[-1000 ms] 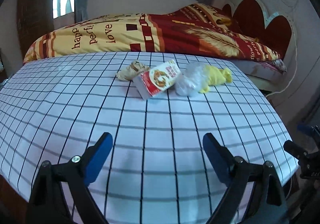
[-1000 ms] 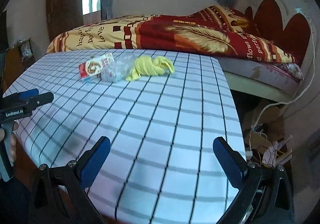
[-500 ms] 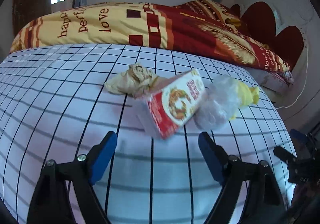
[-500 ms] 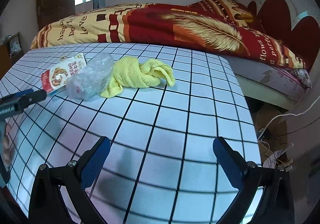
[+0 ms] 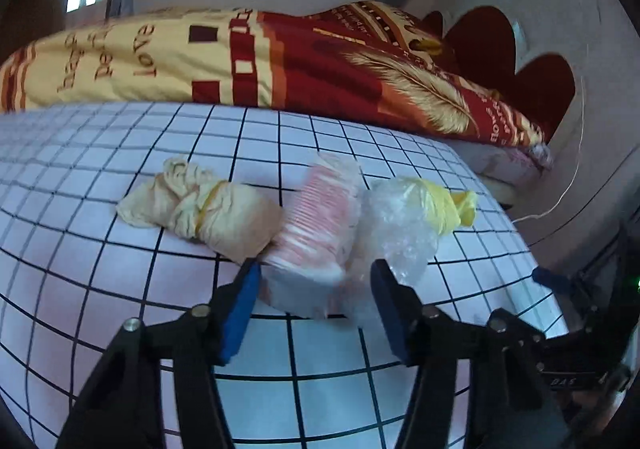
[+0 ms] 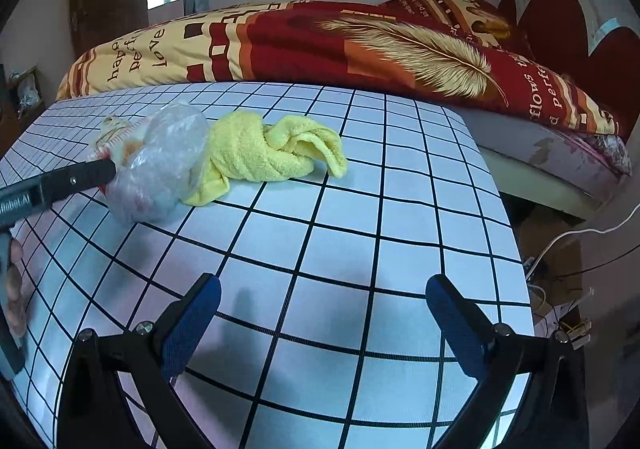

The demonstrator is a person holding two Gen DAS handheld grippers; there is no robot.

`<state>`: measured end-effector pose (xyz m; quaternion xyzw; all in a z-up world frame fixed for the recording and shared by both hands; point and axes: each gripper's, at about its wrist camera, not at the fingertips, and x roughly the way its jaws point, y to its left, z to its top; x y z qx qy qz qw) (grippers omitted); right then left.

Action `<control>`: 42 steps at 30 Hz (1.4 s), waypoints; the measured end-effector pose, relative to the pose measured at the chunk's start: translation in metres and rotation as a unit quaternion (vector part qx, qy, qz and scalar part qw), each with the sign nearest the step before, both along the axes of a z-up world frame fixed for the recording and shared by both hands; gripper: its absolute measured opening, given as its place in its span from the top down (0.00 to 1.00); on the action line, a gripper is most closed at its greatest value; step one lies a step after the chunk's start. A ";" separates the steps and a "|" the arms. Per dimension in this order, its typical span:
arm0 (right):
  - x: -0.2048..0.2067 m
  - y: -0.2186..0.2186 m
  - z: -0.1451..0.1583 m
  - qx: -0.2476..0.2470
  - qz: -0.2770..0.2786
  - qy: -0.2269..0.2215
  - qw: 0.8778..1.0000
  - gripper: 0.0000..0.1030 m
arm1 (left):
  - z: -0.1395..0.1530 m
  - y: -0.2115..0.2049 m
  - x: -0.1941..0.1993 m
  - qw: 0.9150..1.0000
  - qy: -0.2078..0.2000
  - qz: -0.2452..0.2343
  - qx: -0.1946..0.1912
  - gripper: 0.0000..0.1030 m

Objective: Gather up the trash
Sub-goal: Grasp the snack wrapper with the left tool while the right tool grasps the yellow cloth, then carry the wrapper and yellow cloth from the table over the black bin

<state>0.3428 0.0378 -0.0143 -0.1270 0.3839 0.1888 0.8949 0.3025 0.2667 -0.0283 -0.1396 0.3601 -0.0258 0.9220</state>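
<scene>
Left wrist view: beige tied bag (image 5: 200, 209) lies leftmost on the checked table (image 5: 120, 289). Blurred red-white carton (image 5: 316, 233) sits between the spread jaws of the left gripper (image 5: 314, 313), print unreadable, contact unclear. Clear plastic bag (image 5: 400, 225) half hides the yellow cloth (image 5: 456, 205). Right gripper (image 6: 320, 313) is held wide apart over bare table.

The left hand-held gripper (image 5: 314, 299) sits low over the worktop's middle, its blue-padded jaws spread apart. The right hand-held gripper (image 6: 322, 323) hovers nearer the worktop's near edge, jaws wide apart with nothing between them. The person's left hand (image 6: 14, 289) wraps the left handle.
</scene>
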 end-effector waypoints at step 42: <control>0.011 -0.020 0.022 0.045 0.010 -0.005 0.999 0.66 | 0.013 -0.002 -0.040 0.996 -0.012 0.068 0.057 0.64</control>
